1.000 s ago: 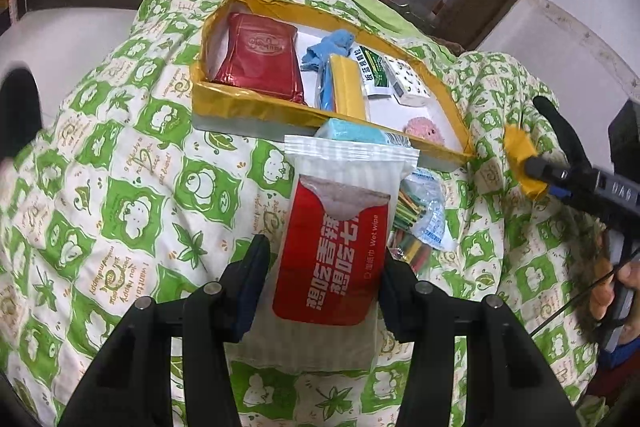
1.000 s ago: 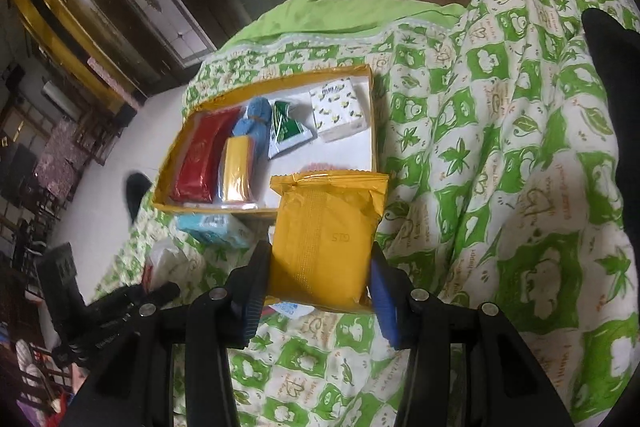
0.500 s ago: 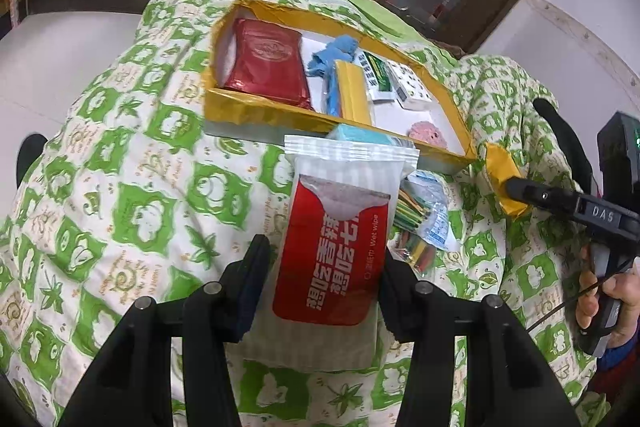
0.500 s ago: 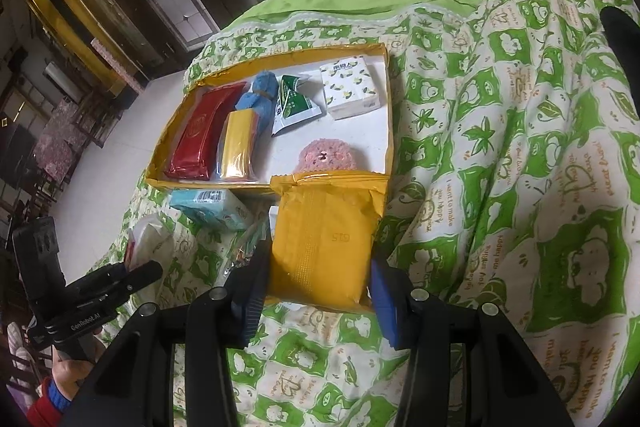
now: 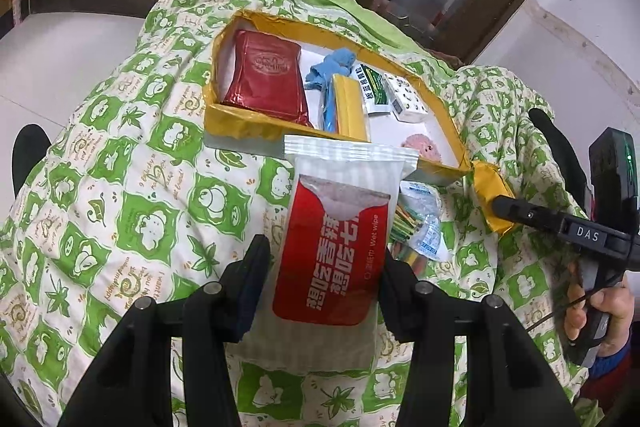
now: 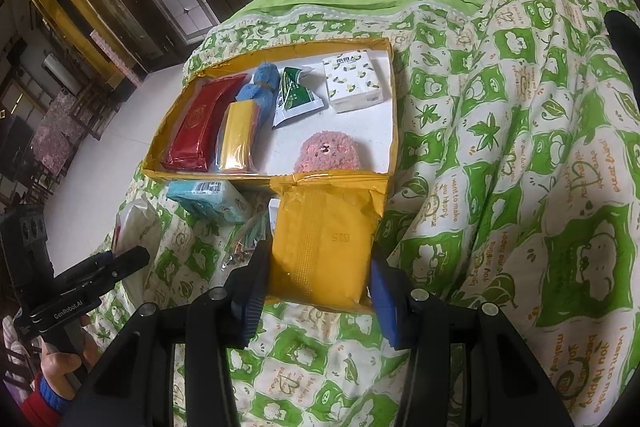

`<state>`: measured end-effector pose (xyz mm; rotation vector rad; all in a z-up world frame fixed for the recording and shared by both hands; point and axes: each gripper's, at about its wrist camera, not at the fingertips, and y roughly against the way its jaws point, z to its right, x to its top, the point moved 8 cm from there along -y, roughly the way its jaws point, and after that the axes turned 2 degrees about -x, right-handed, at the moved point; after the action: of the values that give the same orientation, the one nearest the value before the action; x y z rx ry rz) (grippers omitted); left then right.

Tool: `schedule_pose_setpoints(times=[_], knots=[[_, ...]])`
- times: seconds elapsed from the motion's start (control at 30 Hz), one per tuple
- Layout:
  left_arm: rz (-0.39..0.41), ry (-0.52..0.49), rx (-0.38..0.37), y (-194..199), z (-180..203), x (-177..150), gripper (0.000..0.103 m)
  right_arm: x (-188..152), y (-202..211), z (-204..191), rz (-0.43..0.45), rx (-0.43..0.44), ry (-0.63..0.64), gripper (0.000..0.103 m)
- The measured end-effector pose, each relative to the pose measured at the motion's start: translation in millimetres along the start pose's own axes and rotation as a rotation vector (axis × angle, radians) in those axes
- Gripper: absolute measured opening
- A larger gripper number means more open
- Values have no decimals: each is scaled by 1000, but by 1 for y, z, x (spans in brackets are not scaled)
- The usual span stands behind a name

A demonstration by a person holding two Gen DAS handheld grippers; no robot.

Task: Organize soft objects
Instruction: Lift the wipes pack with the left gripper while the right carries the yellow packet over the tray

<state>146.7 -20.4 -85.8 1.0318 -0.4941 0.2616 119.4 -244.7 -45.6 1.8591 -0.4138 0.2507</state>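
My left gripper (image 5: 322, 279) is shut on a red-and-white wet wipe pack (image 5: 340, 239), held above the quilt just short of the yellow box (image 5: 240, 123). A yellow soft pack (image 6: 324, 247) sits gripped in my right gripper (image 6: 316, 291), its top edge level with the box's near wall (image 6: 224, 175). Inside the box lie a red pouch (image 6: 200, 131), a yellow pack (image 6: 236, 135), a blue cloth (image 6: 260, 83), a green sachet (image 6: 294, 95), a tissue pack (image 6: 352, 79) and a pink plush (image 6: 328, 155). The right gripper also shows in the left wrist view (image 5: 516, 211).
A green-and-white quilt (image 5: 120, 187) covers the whole surface and rises in folds on the right (image 6: 540, 147). A teal tissue pack (image 6: 208, 201) and a clear bag of coloured sticks (image 5: 416, 227) lie in front of the box. Wooden doors stand behind.
Both views have drawn slightly back and up, so more of the box interior and the pink plush show. Both packs stay gripped as before.
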Motion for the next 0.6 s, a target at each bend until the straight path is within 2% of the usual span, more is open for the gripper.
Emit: schedule_pose_setpoints(times=[0.6], knots=[[30, -26, -13, 11, 14, 25, 49, 4, 6, -1, 12, -9, 6, 50]])
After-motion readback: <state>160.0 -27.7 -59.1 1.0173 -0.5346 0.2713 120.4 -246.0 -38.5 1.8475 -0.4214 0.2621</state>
